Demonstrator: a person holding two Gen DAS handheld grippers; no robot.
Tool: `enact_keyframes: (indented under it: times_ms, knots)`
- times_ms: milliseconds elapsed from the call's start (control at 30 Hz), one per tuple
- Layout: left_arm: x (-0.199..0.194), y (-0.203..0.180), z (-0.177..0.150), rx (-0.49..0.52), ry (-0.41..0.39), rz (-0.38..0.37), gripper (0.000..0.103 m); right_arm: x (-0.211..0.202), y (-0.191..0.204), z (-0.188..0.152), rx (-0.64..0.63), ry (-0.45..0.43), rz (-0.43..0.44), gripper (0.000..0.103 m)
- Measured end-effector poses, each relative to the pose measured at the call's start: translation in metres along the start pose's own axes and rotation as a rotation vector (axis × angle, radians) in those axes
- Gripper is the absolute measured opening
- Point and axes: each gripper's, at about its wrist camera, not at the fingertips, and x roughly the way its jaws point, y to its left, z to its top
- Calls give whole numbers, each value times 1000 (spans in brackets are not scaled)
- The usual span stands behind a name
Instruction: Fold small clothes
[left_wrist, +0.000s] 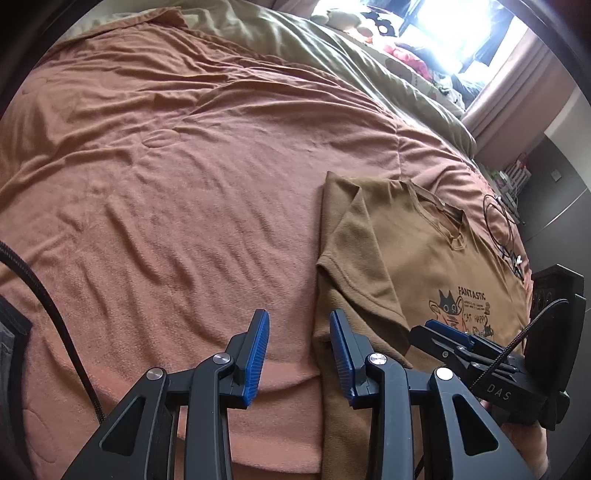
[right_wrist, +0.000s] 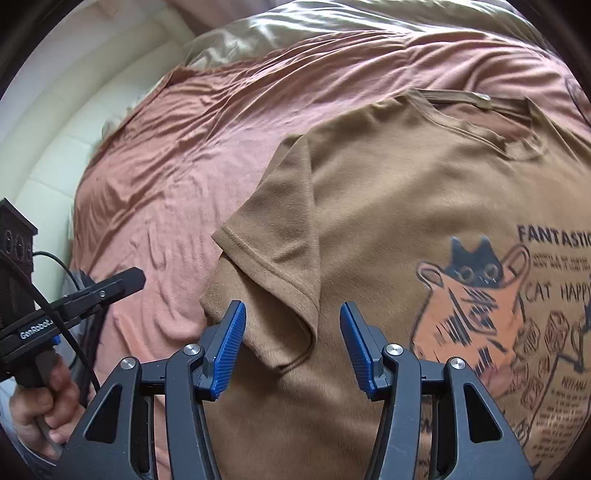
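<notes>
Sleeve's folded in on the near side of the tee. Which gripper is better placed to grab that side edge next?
Probably the right gripper: its open fingers straddle the folded sleeve and side edge of the brown T-shirt. The left gripper hangs open mostly over the bedspread.

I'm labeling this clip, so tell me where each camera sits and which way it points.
Left wrist: sits on the left gripper, angled down at the blanket, with the shirt to its right; own open fingers and the right gripper show.
Right wrist: sits on the right gripper, angled down over the shirt's folded sleeve; own open fingers, the left gripper and a hand show.
Shared: shirt, blanket, and each other's gripper.
</notes>
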Motion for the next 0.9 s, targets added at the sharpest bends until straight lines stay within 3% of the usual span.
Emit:
enact_keyframes:
  times_ms: [200, 433, 733, 800, 900]
  knots:
    - [5, 27, -3, -45, 3, 11, 36, 29, 26, 15, -137, 32, -75, 51]
    - [6, 58, -5, -103, -6, 18, 36, 54, 68, 31, -274, 36, -91, 51]
    - [5, 86, -7, -149, -11, 28, 36, 97, 82, 47, -289, 57, -135, 51]
    - [4, 90, -7, -157, -12, 33, 36, 107, 82, 49, -283, 71, -144, 44]
    - [3, 92, -7, -162, -14, 35, 36, 111, 78, 55, -248, 76, -146, 19]
